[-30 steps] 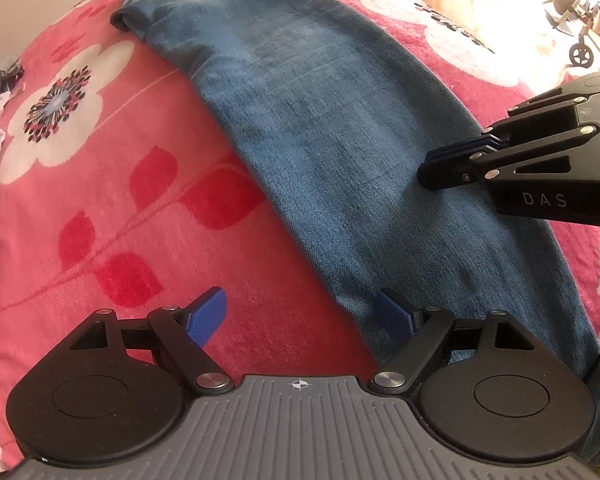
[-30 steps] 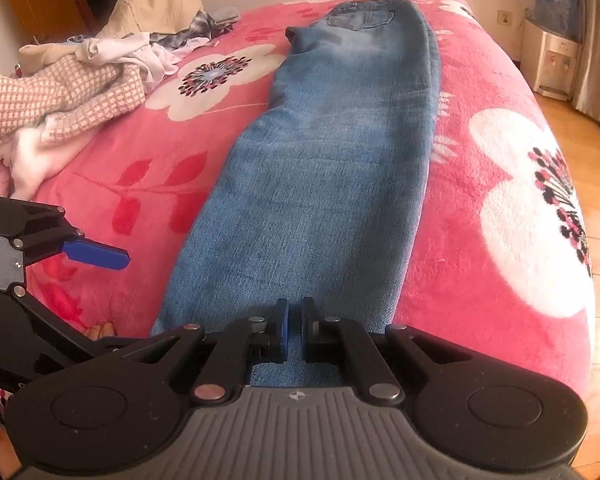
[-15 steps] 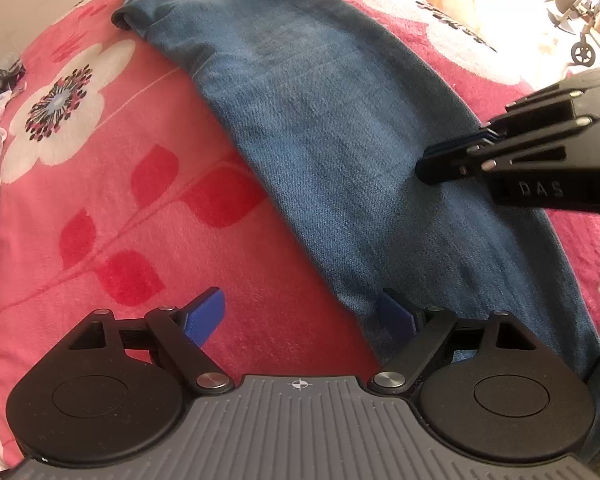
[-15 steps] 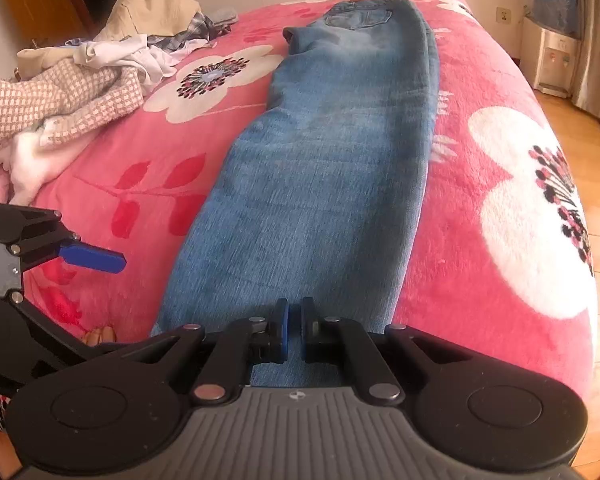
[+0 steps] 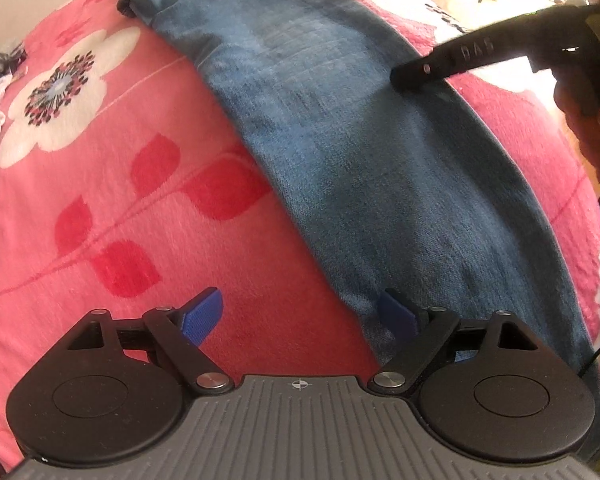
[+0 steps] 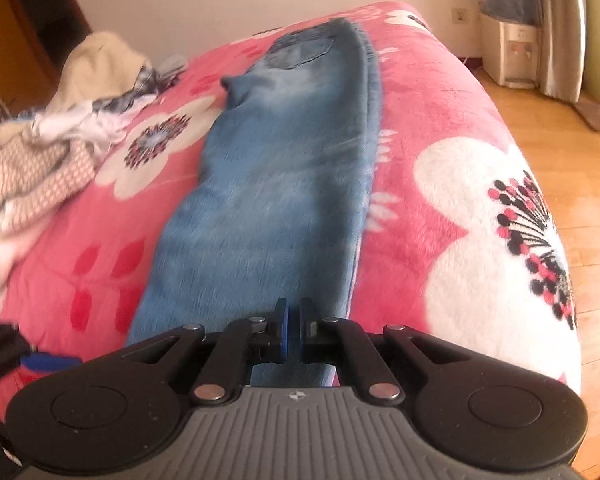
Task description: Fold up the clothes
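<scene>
A pair of blue jeans (image 6: 268, 184) lies flat and long on a bed covered with a fuzzy pink blanket (image 5: 100, 208). The jeans are made of thick, rough denim, darker along the edges and paler and faded in the middle. They are folded in half the long way, so one leg sits on top of the other and they make one long strip. The waist end with a back pocket is far away, and the leg end is close to the two claws. The blanket looks soft and fluffy, with big white flowers and red leaves on it. The left gripper (image 5: 300, 316) has its two blue pads wide apart and holds nothing. One pad is over the pink blanket and the other is at the edge of the jeans near the leg end. The right gripper (image 6: 293, 330) has its two pads pressed together, and no cloth shows between them. It hovers over the right edge of the jeans, farther up the leg; whether its tip touches the denim is hard to tell. A hand (image 5: 588, 120) holds it from the right side. On the far left of the bed sits one messy pile of clothes (image 6: 56, 132), with a checked pink and white piece, a white one and a cream one. A wooden floor (image 6: 572, 128) shows beside the bed.
</scene>
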A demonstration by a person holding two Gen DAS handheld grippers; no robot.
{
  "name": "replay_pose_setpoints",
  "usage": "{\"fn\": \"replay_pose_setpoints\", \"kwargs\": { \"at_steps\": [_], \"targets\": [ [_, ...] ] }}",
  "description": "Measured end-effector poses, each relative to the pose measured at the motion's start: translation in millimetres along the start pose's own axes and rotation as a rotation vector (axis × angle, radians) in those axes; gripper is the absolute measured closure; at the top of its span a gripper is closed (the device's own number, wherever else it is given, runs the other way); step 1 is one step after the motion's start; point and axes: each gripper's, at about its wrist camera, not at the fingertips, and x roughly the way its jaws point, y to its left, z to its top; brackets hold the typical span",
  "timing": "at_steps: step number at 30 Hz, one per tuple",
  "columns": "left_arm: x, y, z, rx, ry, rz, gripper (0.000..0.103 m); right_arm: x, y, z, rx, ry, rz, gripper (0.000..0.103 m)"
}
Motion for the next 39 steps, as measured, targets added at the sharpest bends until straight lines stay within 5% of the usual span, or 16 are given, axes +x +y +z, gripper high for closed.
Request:
{"fn": "replay_pose_setpoints", "kwargs": {
  "at_steps": [15,27,39],
  "targets": [
    [9.0,23.6,-2.8,-0.147,0.039,-0.112,0.012,-0.2,-9.4,-5.8,0.108,0.021,0.061,0.098],
    [9.9,29.1,-3.9,-0.206,0.057,-0.16,0.012,-51.6,-15.0,-67.1,0.345,0.227,0.235,0.073],
    [12.8,35.7,-4.4,-0.244,0.066,-0.186,0.011,-77.7,-5.2,-110.7,0.385,0.478,0.197,0.058]
  ]
}}
